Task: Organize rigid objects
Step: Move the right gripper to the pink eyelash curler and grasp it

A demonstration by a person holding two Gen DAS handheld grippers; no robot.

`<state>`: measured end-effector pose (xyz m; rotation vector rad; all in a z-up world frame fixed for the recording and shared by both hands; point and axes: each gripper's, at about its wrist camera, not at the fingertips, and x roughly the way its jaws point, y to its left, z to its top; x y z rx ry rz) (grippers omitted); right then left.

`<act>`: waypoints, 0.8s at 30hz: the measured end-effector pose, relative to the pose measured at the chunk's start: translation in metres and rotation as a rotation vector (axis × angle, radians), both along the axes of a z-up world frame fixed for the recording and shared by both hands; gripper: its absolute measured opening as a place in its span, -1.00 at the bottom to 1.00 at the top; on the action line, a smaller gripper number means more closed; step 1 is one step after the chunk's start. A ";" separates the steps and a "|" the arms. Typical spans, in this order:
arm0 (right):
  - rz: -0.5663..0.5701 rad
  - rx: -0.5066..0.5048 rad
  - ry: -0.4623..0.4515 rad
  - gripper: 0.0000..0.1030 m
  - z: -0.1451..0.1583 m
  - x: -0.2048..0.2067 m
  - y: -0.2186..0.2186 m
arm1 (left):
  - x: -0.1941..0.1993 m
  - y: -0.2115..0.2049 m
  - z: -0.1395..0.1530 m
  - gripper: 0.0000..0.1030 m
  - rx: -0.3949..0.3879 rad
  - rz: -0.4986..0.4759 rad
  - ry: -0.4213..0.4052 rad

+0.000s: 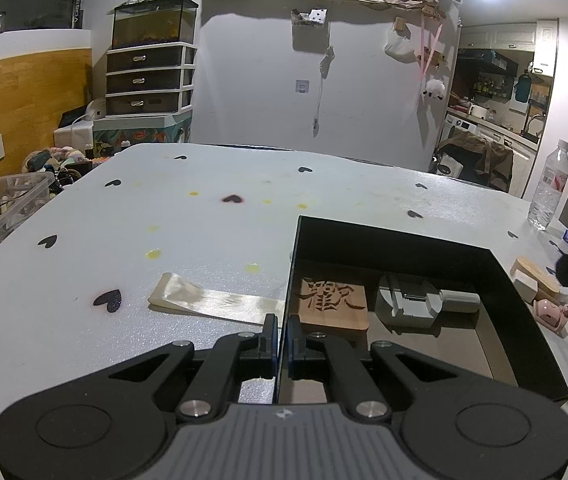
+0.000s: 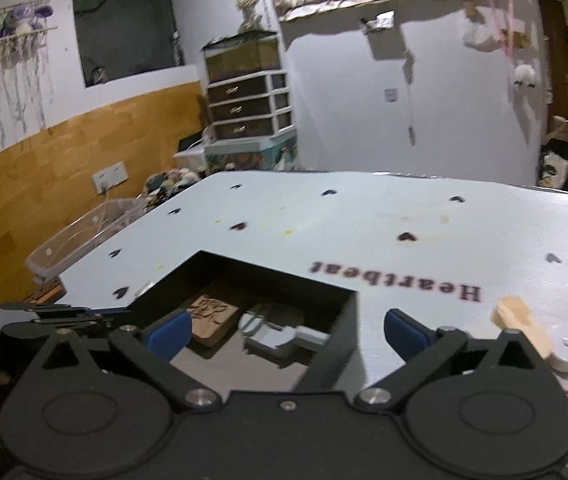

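The left gripper (image 1: pixel 283 336) is clamped on the near left wall of the black box (image 1: pixel 404 240). Inside the box, the carved wooden block (image 1: pixel 333 300) lies flat at the left. Right of it lies a grey tool (image 1: pixel 416 300), perhaps a watch-link remover, long axis across the box, its knob pointing right. The right gripper (image 2: pixel 286 334) hangs over the box's near right corner, jaws wide and holding nothing. Right of the box lies a wooden brush (image 1: pixel 536 276).
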<state>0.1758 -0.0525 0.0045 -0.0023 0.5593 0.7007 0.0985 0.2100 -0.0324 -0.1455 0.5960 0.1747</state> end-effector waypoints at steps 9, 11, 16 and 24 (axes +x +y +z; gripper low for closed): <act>-0.164 0.074 -0.030 1.00 -0.021 -0.007 -0.043 | 0.001 0.001 -0.001 -0.92 0.005 0.004 0.005; -0.191 0.080 -0.007 1.00 -0.028 -0.007 -0.051 | 0.000 0.001 -0.001 -0.92 0.005 0.004 0.005; -0.285 0.045 0.099 1.00 -0.045 0.002 -0.069 | 0.000 0.001 -0.001 -0.92 0.004 0.004 0.006; -0.412 0.097 0.199 1.00 -0.069 0.014 -0.093 | 0.002 0.003 -0.004 -0.92 0.004 0.007 0.015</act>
